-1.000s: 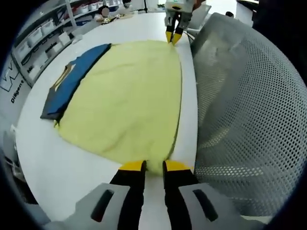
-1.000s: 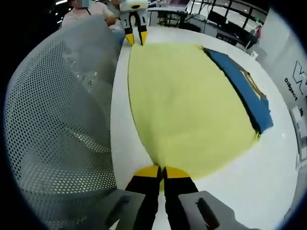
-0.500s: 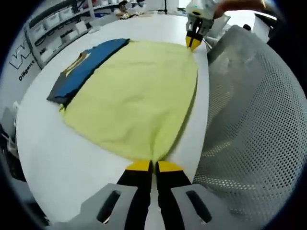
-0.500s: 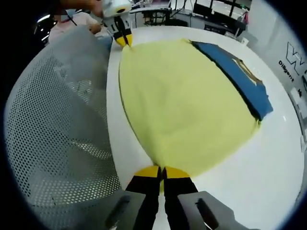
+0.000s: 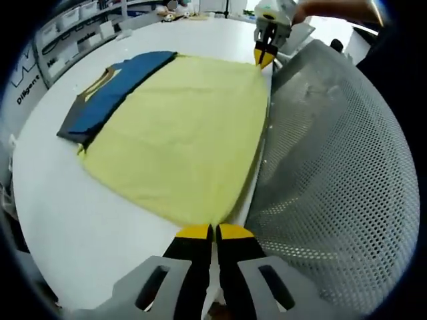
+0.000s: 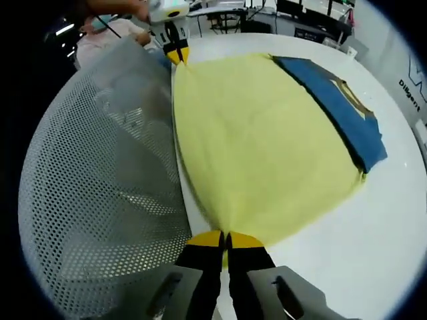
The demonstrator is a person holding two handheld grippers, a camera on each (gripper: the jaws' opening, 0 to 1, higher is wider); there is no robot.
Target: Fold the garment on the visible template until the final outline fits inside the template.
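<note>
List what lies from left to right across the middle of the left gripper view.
White table → blue garment → yellow garment → perforated chair back.

a white round table (image 5: 80,220) carries a yellow garment (image 5: 180,133) spread flat, and a blue folded garment (image 5: 110,93) just beside it.

The word "Diligent" stands on a white wall panel (image 5: 28,90) at the room's edge.
</note>
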